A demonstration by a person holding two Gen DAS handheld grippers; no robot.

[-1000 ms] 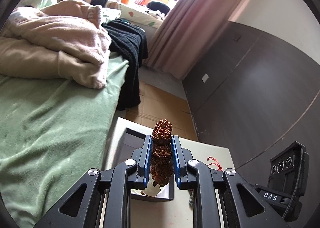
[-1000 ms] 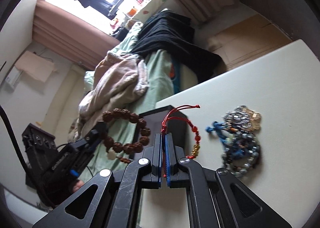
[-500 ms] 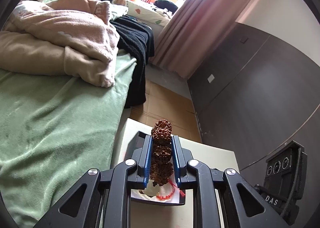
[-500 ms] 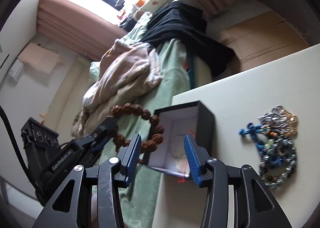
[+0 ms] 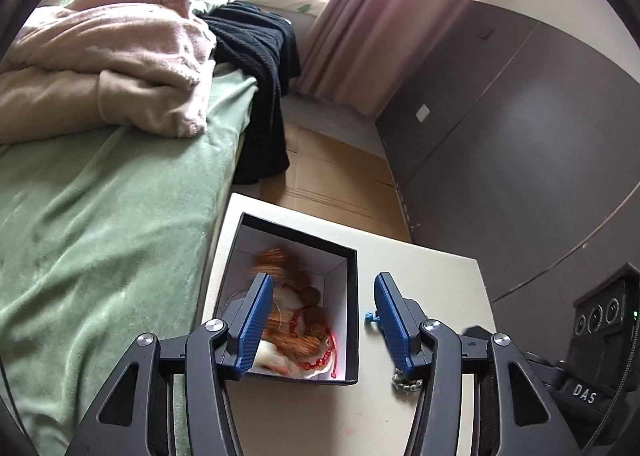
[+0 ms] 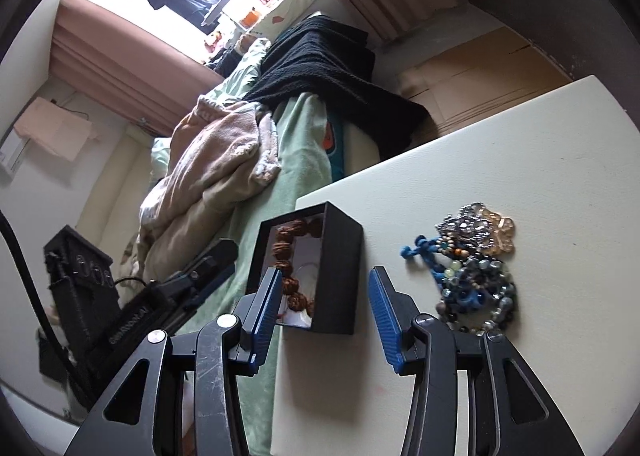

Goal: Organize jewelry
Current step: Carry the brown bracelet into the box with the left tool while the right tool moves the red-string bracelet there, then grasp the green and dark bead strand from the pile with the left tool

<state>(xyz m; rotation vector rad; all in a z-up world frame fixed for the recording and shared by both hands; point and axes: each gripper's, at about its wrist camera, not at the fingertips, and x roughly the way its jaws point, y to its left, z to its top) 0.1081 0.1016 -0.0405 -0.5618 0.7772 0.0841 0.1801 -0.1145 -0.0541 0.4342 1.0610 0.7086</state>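
A black box (image 5: 352,276) with a white inside stands at the left edge of the cream table (image 5: 420,268). Inside it lie a brown knobbly bead bracelet (image 5: 310,296), blurred by motion, and a red string bracelet (image 5: 326,356). My left gripper (image 5: 322,284) hovers over the box, its jaws opening, with nothing pressed between the pads. In the right wrist view the box (image 6: 340,268) sits just ahead of my right gripper (image 6: 325,276), which is open and holds nothing. The brown bracelet (image 6: 286,256) shows inside the box.
A pile of blue, silver and gold bead jewelry (image 6: 476,268) lies on the table (image 6: 520,176) right of the box. A bed with a green sheet (image 5: 100,236) and heaped blankets (image 5: 120,56) borders the table's left edge. A dark wall panel (image 5: 520,156) stands on the right.
The right gripper opened and let the red string bracelet fall into the box. Then the left gripper opened and the brown bead bracelet dropped into the box.
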